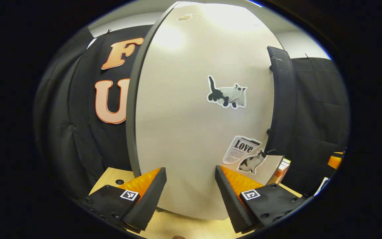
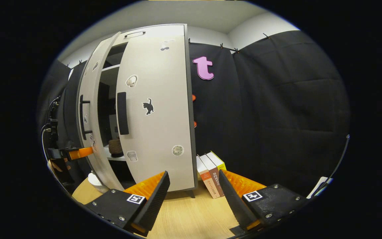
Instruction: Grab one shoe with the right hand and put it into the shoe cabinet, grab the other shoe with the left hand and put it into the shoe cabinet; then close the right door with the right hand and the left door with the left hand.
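My count at the shoe cabinet (image 2: 158,33)

I see two doors, three books (image 2: 211,174) beside it (right side), one shoe (image 2: 115,147) inside.

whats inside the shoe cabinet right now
Through the gap between the doors, the shoe cabinet shows a shelf with one brown shoe on it. The right door covers the rest, so a second shoe can't be confirmed.

The left gripper (image 1: 191,186) has its two fingers spread wide apart, with nothing held between them, and it points straight forward at a level pose. The right gripper (image 2: 194,192) also stands with its fingers parted and empty, tilted a little downward. In the right gripper view the left gripper (image 2: 78,153) appears far off at the left side, its fingertip reaching to the right.
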The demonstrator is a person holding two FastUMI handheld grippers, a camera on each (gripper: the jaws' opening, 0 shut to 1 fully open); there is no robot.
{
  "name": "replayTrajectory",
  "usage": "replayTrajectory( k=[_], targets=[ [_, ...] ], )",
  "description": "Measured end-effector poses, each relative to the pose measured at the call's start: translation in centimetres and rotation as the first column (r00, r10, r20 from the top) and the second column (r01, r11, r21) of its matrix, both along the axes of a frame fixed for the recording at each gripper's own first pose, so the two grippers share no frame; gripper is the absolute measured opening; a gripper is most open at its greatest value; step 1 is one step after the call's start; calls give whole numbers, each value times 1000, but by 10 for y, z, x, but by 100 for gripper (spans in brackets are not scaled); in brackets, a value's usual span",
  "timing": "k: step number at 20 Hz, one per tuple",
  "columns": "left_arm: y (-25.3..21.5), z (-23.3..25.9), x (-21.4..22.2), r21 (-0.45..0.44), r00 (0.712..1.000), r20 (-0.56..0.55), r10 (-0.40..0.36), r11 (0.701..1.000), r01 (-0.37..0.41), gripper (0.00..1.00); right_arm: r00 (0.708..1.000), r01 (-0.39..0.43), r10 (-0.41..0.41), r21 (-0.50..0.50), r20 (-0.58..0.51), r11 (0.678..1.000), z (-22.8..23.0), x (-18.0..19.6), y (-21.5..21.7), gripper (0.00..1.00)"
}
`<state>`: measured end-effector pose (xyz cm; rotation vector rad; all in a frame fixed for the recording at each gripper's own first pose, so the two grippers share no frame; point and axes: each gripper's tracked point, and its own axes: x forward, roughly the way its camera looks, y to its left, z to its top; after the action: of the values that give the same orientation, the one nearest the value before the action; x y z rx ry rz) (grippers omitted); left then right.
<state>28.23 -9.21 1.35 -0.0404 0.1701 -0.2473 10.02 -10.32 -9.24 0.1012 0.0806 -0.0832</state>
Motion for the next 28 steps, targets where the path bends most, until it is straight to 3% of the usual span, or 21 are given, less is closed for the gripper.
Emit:
replayTrajectory(
  k=[6,11,14,18,28],
  targets=[
    [-5,-4,10,-14,999,-5,31,999,-31,99,1000,-27,27,-11,-4,1000,1,12,6,92],
    [0,11,3,41,998,-26,62,997,-61,96,997,-81,81,-17,15,997,24,30,23,92],
    [14,38,-23,49,997,-15,74,996,-74,96,994,-106,108,-35,35,994,45,36,30,92],
    [41,79,-62,-3,995,-15,99,995,-99,97,989,-133,136,-40,61,990,79,36,39,92],
    [126,200,-147,-25,971,142,193,981,-192,97,968,-206,216,-86,128,975,159,5,60,92]
  ],
)
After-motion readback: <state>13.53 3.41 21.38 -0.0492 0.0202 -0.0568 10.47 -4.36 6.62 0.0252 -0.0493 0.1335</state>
